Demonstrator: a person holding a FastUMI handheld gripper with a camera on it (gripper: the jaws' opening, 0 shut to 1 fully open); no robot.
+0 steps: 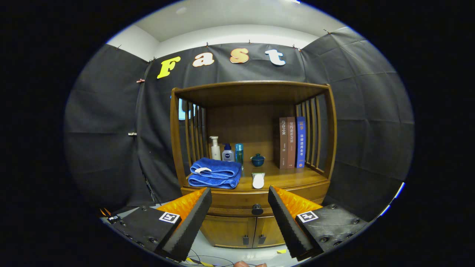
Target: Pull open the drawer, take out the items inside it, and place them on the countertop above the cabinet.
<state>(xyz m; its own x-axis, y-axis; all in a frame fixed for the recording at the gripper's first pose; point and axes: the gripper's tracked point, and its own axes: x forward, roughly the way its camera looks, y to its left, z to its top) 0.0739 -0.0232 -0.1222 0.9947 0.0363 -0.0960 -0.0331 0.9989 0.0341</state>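
Hand-held gripper [239,207] is wide open, holding nothing, foam-faced fingers [193,218] splayed either side of the target. It sits back from the brown wooden cabinet [254,141], not touching it.

Wooden drawer [237,205] is shut, flush under the bench [293,178], directly above two small lower doors [243,230]. Its small round dark knob [257,210] sits between the fingers and beyond the tips. Contents can't be seen while it's closed.

Handling guess: the knob is the only grip point. It's rigid, small and rounded, probably slick, so the pads need to close square on its sides and pull straight back; an off-axis pull likely slips off or binds the drawer. Wood-on-wood slide may stick at first. The cabinet looks heavy enough to stay put.

Bench is already busy: folded blue towel [214,173] at left, small white oblong object [258,180] near the front edge just above the knob, dark teal lidded cup [257,160], three bottles [227,150] at back, three upright books [292,142] at right. Best free spot for the items is front right, ahead of the books.
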